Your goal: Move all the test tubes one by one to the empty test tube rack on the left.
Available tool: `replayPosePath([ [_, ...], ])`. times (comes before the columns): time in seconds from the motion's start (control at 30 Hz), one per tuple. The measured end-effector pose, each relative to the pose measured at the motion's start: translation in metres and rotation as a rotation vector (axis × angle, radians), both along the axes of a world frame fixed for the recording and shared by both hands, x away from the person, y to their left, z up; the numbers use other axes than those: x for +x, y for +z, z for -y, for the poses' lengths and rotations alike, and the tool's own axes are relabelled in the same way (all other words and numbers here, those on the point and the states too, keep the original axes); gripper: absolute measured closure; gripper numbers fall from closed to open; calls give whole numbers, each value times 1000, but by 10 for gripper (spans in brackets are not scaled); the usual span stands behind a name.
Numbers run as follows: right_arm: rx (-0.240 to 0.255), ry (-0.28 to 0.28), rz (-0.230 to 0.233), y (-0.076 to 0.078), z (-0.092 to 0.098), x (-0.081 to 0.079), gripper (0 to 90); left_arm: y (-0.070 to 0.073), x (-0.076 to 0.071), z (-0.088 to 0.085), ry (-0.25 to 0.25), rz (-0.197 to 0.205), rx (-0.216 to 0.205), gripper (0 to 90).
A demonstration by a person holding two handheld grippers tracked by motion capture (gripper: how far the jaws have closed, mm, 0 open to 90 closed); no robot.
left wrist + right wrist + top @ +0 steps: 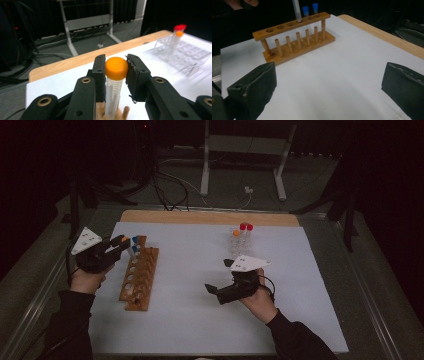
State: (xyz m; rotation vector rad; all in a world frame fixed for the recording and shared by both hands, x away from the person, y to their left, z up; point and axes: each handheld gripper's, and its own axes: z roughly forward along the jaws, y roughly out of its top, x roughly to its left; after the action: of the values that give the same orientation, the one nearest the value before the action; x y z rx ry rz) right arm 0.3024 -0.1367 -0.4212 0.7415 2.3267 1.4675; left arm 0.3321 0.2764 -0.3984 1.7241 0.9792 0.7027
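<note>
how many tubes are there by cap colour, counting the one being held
blue-capped tubes, standing in the wooden rack: 2
orange-capped tubes: 2, one held in the left tool, one in the clear rack
red-capped tubes, in the clear rack: 2
total: 6

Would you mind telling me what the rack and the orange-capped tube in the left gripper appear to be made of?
The rack looks like varnished wood: warm brown with visible grain and turned dowels. The orange-capped tube looks like clear plastic, possibly glass, with printed graduation lines; its cap is smooth, matte orange plastic. The left gripper clamps that cap.
</note>
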Motion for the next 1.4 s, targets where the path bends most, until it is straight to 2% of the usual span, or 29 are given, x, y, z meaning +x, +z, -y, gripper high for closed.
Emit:
replayPosePath([
  [0.13, 1, 9, -4, 0, 0, 0, 0, -8, 1, 0, 6, -27, 0, 713],
  [0.23, 1, 14, -8, 0, 0, -1, 0, -16, 2, 2, 5, -52, 24, 713],
  [0.3, 2, 16, -8, 0, 0, -1, 0, -20, 3, 2, 2, -69, 25, 713],
  [0.63, 11, 23, -16, 1, 1, -1, 0, -33, 7, 5, 5, -110, 53, 713],
  [0.77, 9, 25, -15, 1, 1, -2, 0, -37, 8, 4, 7, -127, 57, 713],
  [1.03, 14, 28, -13, 3, 2, -2, 0, -43, 11, 8, 4, -168, 94, 713],
  [1.4, 18, 29, -10, 4, 4, -2, 0, -43, 12, 6, -18, -189, 95, 704],
])
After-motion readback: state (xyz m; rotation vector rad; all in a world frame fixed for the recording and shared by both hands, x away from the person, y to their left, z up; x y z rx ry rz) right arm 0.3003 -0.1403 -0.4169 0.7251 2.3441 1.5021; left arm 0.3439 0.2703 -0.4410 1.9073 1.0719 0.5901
